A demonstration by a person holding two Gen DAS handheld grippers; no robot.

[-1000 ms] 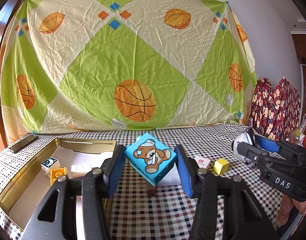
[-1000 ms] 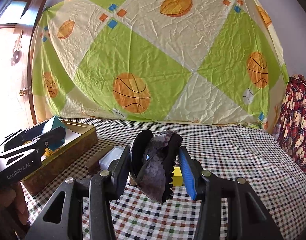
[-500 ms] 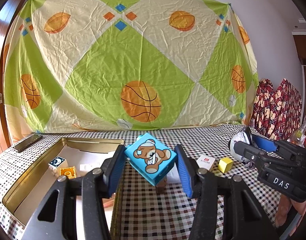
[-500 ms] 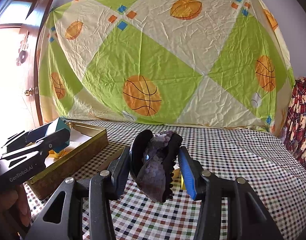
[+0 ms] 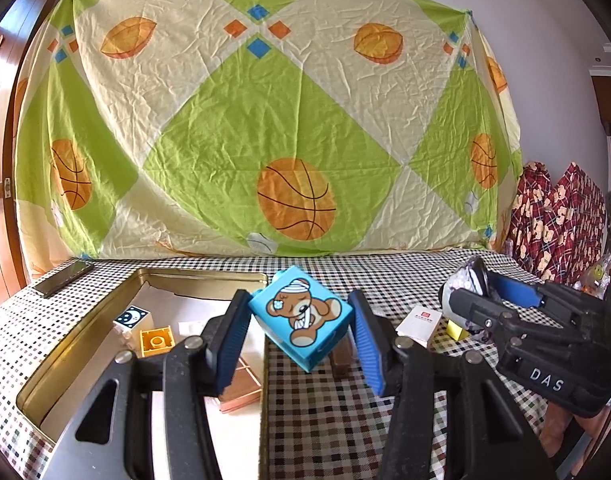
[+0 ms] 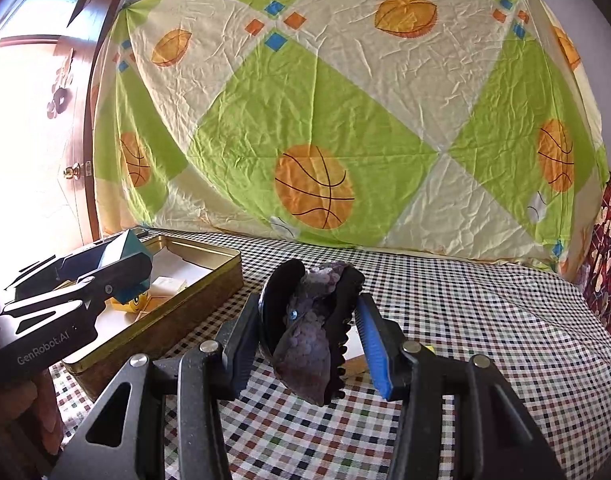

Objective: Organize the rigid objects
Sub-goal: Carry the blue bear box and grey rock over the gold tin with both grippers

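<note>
The left gripper clamps a tilted blue cardboard cube printed with a bear above the gold tin tray's right rim. The right gripper pinches a black sequinned hair claw over the checked tablecloth.

One tin, four blocks, one hair clip, two tools.

Your left gripper points slightly downward, and its blue pads clamp the blue bear cube by two corners. Your right gripper, beside it and tilted the same, grips the dark hair clip.
</note>
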